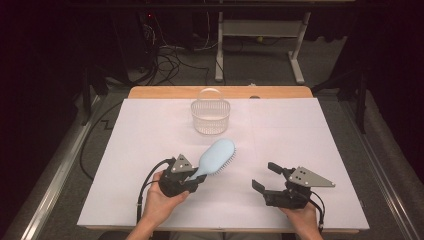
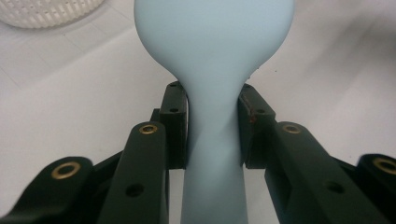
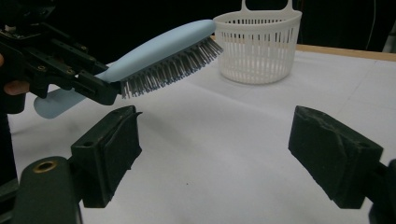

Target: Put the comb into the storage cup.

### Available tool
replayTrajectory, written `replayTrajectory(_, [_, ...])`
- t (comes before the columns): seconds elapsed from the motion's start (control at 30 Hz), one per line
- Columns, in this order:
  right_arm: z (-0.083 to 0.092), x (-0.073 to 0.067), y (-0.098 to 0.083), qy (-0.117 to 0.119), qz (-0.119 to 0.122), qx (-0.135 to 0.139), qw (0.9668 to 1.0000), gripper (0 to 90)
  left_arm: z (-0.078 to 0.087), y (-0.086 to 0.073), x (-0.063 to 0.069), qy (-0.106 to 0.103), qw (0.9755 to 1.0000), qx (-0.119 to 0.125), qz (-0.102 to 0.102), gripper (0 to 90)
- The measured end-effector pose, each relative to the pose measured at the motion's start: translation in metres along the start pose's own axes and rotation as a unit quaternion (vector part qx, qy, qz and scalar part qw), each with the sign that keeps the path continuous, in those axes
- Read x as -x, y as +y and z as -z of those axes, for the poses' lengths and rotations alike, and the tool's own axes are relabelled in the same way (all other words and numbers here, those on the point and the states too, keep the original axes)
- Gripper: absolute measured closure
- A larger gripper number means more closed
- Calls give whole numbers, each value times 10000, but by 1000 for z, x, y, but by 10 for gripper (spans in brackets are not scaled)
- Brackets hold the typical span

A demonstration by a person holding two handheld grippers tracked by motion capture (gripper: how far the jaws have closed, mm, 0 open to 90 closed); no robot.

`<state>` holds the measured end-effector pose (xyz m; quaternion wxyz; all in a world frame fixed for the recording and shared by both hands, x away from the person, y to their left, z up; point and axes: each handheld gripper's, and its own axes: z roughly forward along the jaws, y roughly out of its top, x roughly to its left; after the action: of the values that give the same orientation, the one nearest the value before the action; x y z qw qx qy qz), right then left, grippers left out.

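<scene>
A light blue hairbrush [image 1: 216,156] hangs above the white table, bristles down, its head toward the basket. My left gripper [image 1: 196,181] is shut on its handle [image 2: 214,140], both pads pressing the narrow neck; the brush [image 3: 159,51] is lifted clear of the sheet. A white slotted plastic basket [image 1: 210,116] with a loop handle stands at the far middle of the table, and its rim [image 2: 42,14] and whole body [image 3: 258,44] appear in the gripper views. My right gripper [image 1: 264,176] is open near the front right, nothing between its pads [image 3: 108,151].
White paper [image 1: 300,135] covers the table, with a wooden edge [image 1: 150,92] at the far side. Beyond it are a dark floor, cables [image 1: 167,60] and a white desk frame [image 1: 260,30].
</scene>
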<state>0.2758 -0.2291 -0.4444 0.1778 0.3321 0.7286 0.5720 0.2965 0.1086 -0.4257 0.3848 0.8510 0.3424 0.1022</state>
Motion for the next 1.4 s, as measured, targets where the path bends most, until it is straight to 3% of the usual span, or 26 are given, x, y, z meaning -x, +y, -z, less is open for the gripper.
replayTrajectory(0.87, [-21,-8,3,284,-152,-245,9992,170,-14,10,22,-222,9995,-7,-223,686])
replayTrajectory(1.4, [-27,-9,3,292,-290,-412,9983,165,-21,14,35,-255,9988,-27,-418,685])
